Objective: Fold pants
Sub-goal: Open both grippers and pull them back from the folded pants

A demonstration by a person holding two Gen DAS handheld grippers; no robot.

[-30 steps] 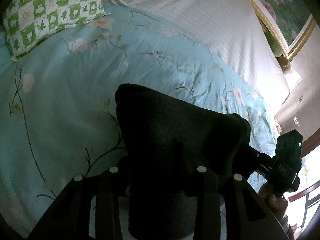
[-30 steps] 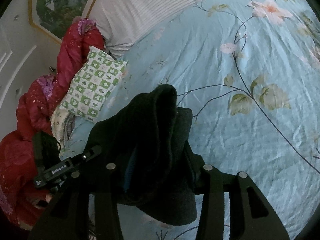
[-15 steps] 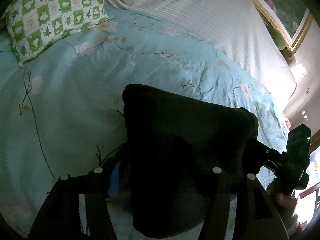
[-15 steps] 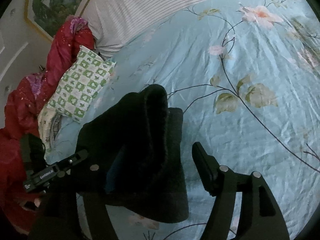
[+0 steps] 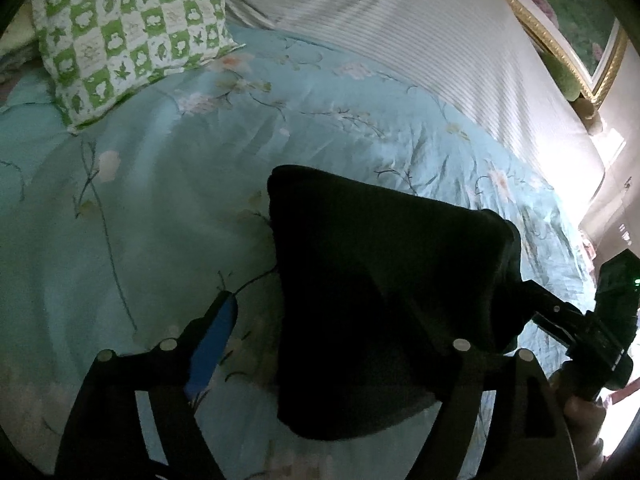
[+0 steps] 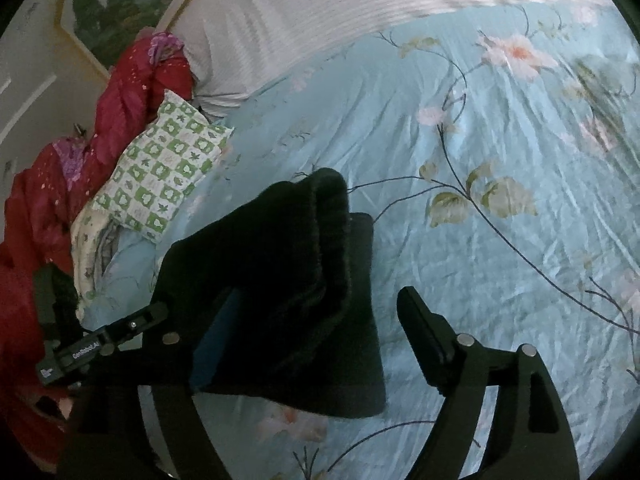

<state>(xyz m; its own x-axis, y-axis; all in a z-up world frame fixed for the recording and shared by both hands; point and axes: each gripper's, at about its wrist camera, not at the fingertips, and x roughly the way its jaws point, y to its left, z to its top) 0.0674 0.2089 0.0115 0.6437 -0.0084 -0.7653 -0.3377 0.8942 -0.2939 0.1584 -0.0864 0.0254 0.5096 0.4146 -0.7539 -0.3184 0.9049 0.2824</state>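
left wrist: l hand-held gripper (image 5: 340, 344) jaws wide | r hand-held gripper (image 6: 316, 320) wide | black pants (image 6: 280, 280) on floral bedspread (image 6: 500, 260)

White lettering on the left gripper (image 6: 100, 346) reads roughly "GenRobot.AI"; nothing else is legible

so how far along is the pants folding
Nearly done, by the look of it. The black pants already lie as a compact folded bundle on the floral bedspread. Both tools stand open around it: the left tool and the right tool have their fingers spread, neither clamping the cloth. What seems left is drawing both tools clear, and perhaps smoothing the raised fold on top.
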